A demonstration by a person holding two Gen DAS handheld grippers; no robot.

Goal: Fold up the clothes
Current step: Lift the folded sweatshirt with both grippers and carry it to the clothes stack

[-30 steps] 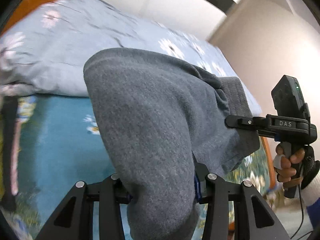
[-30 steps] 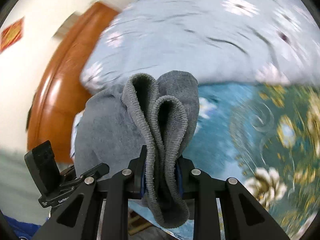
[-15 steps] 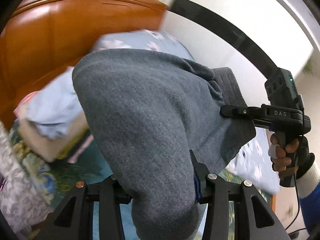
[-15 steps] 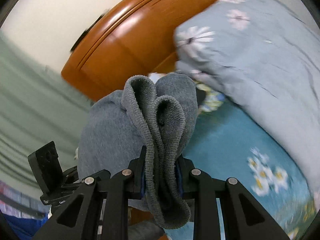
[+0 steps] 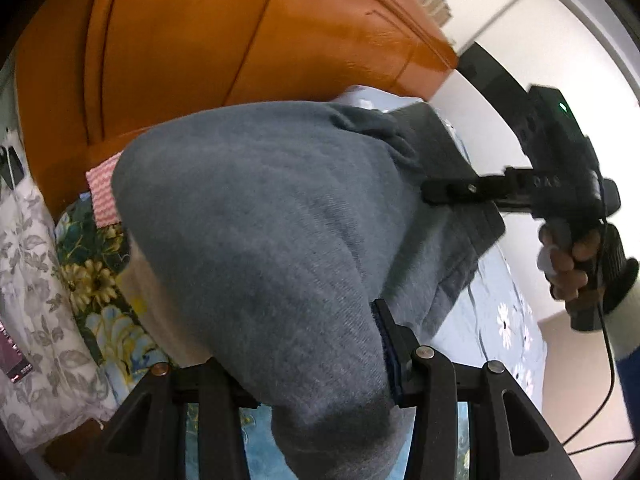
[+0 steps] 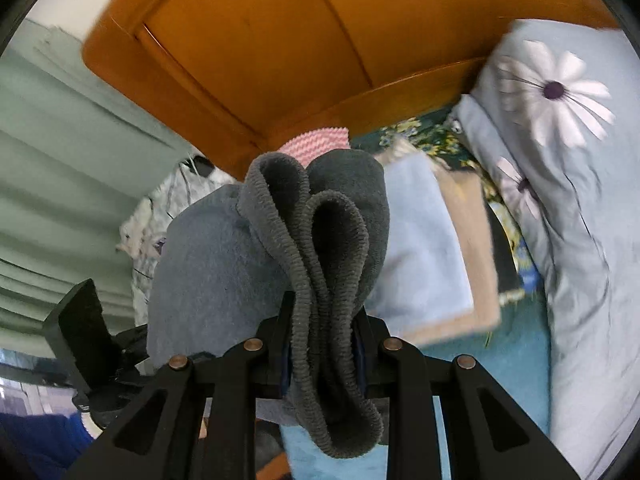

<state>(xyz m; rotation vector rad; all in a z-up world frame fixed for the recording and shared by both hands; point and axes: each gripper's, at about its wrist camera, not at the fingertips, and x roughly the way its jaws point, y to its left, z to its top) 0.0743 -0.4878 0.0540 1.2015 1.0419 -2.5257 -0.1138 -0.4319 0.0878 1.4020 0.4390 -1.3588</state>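
Headboard [image 6: 280, 40] swung into view, both claws still clamping grey garment [image 5: 260, 220]

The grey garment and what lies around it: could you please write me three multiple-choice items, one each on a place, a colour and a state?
1. Where does the stack of folded clothes lie?
A. On the floor
B. On the bed by the headboard
C. On a chair

2. What colour is the topmost piece in the stack?
A. Light blue
B. Red
C. Black

3. How is the garment held?
A. By the left gripper only
B. Lying loose on the bed
C. Clamped in both grippers

Key: B, the stack lies on the bed below the headboard; A, its top piece is light blue; C, the left gripper and right gripper both pinch the garment.
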